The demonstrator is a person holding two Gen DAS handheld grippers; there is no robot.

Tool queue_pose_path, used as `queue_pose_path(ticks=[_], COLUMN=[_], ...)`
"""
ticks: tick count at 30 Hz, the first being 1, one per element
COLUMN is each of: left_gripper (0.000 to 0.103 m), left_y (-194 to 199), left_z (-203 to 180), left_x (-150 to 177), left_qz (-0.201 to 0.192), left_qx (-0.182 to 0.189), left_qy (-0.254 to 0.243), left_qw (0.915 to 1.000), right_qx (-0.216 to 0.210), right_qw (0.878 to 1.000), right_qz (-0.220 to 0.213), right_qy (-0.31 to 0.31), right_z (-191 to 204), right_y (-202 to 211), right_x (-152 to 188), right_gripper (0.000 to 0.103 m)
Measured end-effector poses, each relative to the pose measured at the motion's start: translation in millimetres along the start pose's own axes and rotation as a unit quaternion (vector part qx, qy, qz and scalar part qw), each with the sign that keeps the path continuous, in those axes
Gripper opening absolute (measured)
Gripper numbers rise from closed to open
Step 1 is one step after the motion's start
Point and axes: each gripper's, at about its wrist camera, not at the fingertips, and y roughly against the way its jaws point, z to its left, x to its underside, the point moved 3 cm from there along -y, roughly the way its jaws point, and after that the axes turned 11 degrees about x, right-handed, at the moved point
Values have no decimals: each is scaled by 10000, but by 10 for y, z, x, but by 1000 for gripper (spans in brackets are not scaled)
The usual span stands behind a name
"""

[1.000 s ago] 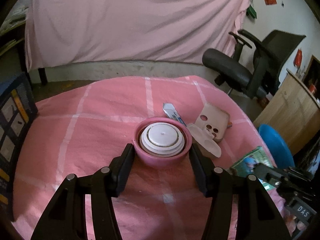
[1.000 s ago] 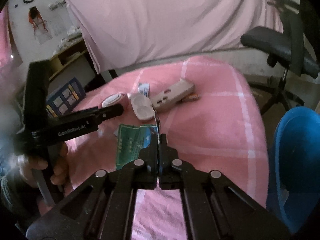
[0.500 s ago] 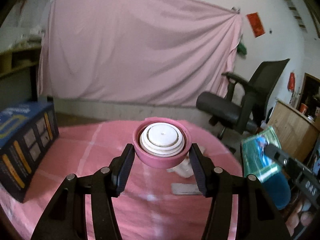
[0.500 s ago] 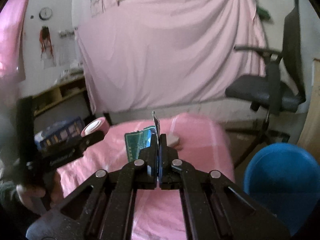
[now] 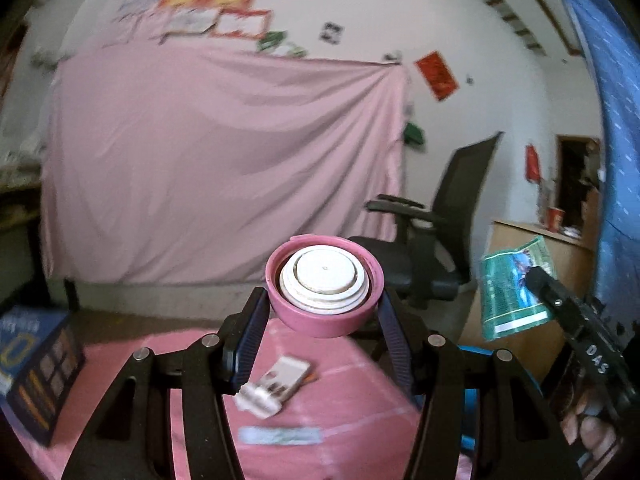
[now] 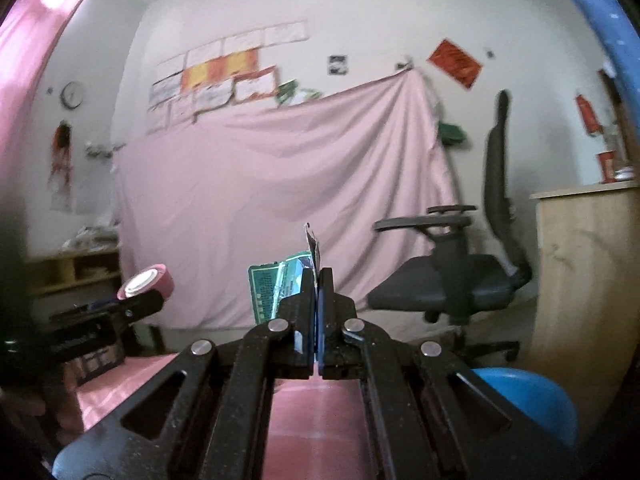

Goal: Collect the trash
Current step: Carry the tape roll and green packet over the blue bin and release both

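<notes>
My left gripper (image 5: pixel 322 312) is shut on a pink lid with a white insert (image 5: pixel 324 284), held up in the air above the pink table (image 5: pixel 352 400). My right gripper (image 6: pixel 318 280) is shut on a green wrapper (image 6: pixel 280 284), which sticks up to the left of its fingers. In the left wrist view the same green wrapper (image 5: pixel 514 288) hangs at the right in the other gripper. In the right wrist view the pink lid (image 6: pixel 148 282) shows at the left. A beige moulded tray (image 5: pixel 276 384) and a flat wrapper (image 5: pixel 280 436) lie on the table below.
A black office chair (image 6: pixel 452 284) stands behind the table, before a pink sheet (image 5: pixel 224 168) hung on the wall. A blue bin (image 6: pixel 528 400) sits low at the right beside a wooden cabinet (image 6: pixel 584 280). A dark blue box (image 5: pixel 36 364) rests at the table's left edge.
Both grippers have risen and tipped up from the table, so the views now face the wall. The lid and the green wrapper went up with them.
</notes>
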Motion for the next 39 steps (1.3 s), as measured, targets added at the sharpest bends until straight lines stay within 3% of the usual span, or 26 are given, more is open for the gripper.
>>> queue_pose_path(ticks=[8, 16, 19, 24, 36, 39], left_gripper=[50, 50, 50, 50, 51, 51], left_y=[-542, -1191, -1470, -1749, -1888, -1850], left_z=[-757, -1189, -1304, -1429, -1356, -1302], left_x=[-17, 112, 236, 433, 677, 663], left_qz=[595, 1298, 1783, 2276, 2709, 2749], left_qx=[727, 1188, 1371, 1472, 1415, 1382], left_qy=[-452, -233, -22, 298, 804, 891], left_qw=[9945, 9841, 9744, 9621, 9488, 9473], right_qx=[654, 1117, 1280, 1483, 1532, 1485], right_qw=[9956, 9826, 9735, 9616, 9485, 9468], right_qz=[446, 1205, 1616, 2038, 2523, 2620], right_qy=[-503, -862, -991, -1082, -1154, -1131], right_z=[-664, -1254, -1456, -1722, -1960, -1936], right_y=[-103, -227, -303, -348, -435, -471], right_x=[15, 262, 423, 616, 814, 835], right_gripper=[25, 25, 25, 25, 28, 38])
